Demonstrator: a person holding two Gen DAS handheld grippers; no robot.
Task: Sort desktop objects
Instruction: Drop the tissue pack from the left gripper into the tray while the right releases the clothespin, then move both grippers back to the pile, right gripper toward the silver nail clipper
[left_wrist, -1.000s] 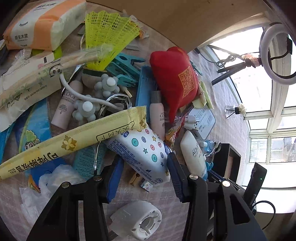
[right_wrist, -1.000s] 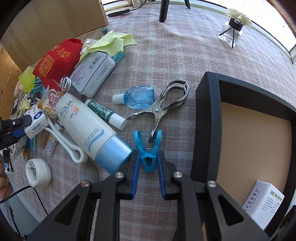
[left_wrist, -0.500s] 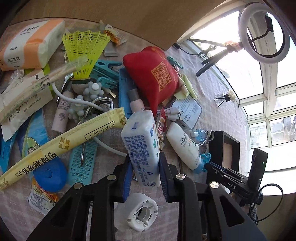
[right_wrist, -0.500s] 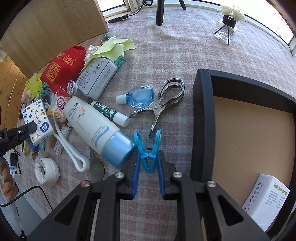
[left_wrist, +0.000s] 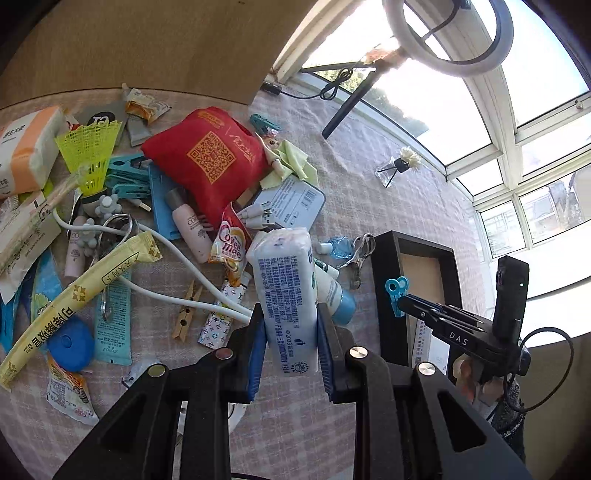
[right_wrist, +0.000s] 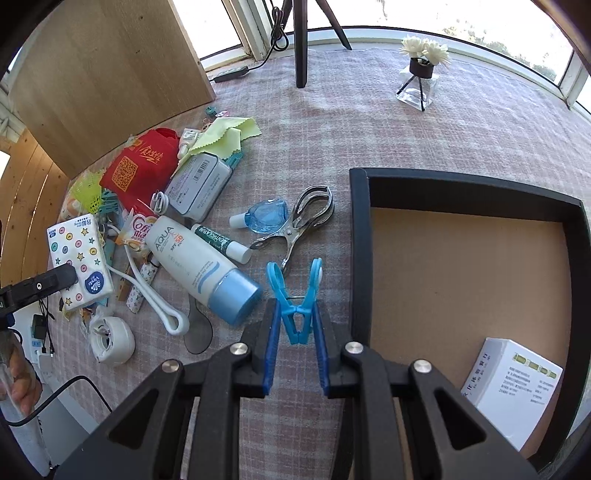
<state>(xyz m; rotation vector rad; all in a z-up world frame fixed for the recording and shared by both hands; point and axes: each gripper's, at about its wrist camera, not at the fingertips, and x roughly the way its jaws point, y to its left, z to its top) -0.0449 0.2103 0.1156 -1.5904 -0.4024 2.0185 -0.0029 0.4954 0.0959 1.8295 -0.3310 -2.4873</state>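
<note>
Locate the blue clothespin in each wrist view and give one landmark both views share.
Left wrist: blue clothespin right of centre, at the tip of the right gripper, over the black tray.
Right wrist: blue clothespin bottom centre, pinched in the right gripper.
Shared landmark: red pouch.

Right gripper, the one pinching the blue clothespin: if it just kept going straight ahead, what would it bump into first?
Probably the metal clamp lying just beyond the blue clothespin held by the right gripper, though depth is hard to judge.

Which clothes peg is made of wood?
The tan wooden clothespin lying flat on the checked tablecloth beside the white cable. The other pegs are blue plastic, like the light-blue plastic peg pinched in the right gripper.
</note>
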